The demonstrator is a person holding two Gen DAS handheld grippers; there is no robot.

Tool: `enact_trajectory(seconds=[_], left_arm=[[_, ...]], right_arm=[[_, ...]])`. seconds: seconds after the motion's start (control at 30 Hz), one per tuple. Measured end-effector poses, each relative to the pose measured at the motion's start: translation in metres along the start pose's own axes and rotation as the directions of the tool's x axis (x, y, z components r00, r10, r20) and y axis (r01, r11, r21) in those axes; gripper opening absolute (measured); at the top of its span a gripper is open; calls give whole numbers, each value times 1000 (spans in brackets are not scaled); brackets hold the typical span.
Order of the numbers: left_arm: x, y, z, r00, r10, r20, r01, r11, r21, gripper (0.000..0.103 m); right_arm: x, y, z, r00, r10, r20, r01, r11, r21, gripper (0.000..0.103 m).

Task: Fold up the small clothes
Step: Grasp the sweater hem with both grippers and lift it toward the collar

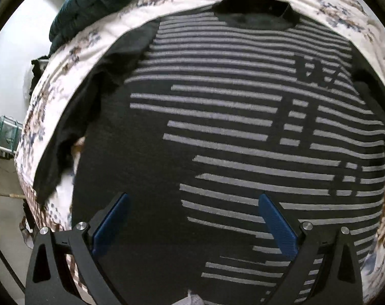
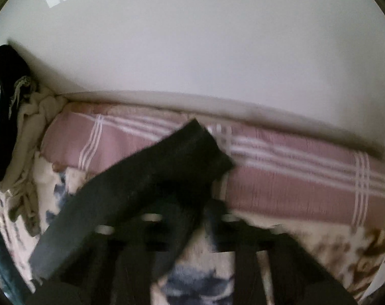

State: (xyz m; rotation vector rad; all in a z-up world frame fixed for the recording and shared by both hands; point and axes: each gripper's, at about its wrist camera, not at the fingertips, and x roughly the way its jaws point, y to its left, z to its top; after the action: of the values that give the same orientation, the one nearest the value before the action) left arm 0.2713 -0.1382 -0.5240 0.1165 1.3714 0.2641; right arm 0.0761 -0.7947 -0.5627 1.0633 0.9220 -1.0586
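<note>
Below the left gripper (image 1: 192, 203) a dark sweater (image 1: 218, 132) with pale grey stripes lies spread flat, front up, on a white bedspread (image 1: 55, 76) printed with brown and blue flowers. Its blue fingers (image 1: 111, 226) stand wide apart with nothing between them, hanging over the plain dark lower part of the sweater — whether they touch the cloth cannot be told. The round neck (image 1: 256, 12) lies at the far end, and one dark sleeve (image 1: 73, 127) is stretched along the left side, its cuff on the bedspread. A dark green quilt (image 1: 90, 0) is bunched past the far left corner of the bed.

From the right wrist the view is blurred. A dark sleeve (image 2: 141, 185) rises slantwise across the frame, its squared cuff end up in front of a pink pillow (image 2: 281, 172) with white stripes that lies along the wall (image 2: 192, 50). The right gripper (image 2: 190, 218) looks closed on the lower part of this sleeve, though the smear hides the fingers — the hold cannot be made out sharply. At the far left a heap of clothes (image 2: 14, 127), dark and cream, sits in the corner.
</note>
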Motion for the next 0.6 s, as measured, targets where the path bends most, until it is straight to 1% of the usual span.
enact_trajectory(seconds=[0.1,0.2,0.3,0.33,0.37,0.43,0.47,0.5,0.53,0.57,0.6], left_arm=[[-2,7,0,1000,-8,3,8,1000,-5,103],[-10,21,1,1000,-14,29,14,1000,-17,103],[-13,41,3,999,-13,46,15,999,-37,103],[-14,50,3,999,-14,52,16,999,-49,103],[-15,59,2,998,-11,57,15,998,-61,103],[-16,81,3,997,-4,73,11,996,-92,103],[-16,89,3,997,0,79,8,995,-103,103],[-15,99,4,996,7,88,3,993,-115,103],[-12,112,5,995,19,96,-6,991,-131,103],[-9,121,6,995,30,99,-15,990,-142,103],[-3,132,9,994,48,102,-32,987,-155,103]], right_arm=[[-19,16,0,997,-3,75,8,998,-63,5],[-52,44,-5,990,33,141,-9,985,-171,5],[-95,82,-26,977,101,188,-35,945,-324,5],[-112,99,-40,971,128,199,-41,920,-390,5],[-129,119,-55,965,162,208,-48,884,-465,5],[-159,162,-90,953,225,202,-62,799,-598,5],[-169,181,-107,949,250,193,-69,759,-647,5],[-181,204,-130,945,279,169,-85,711,-698,5],[-191,231,-160,945,298,137,-96,651,-753,5],[-196,255,-188,945,310,107,-106,598,-795,5],[-198,275,-210,944,323,71,-127,553,-823,5]])
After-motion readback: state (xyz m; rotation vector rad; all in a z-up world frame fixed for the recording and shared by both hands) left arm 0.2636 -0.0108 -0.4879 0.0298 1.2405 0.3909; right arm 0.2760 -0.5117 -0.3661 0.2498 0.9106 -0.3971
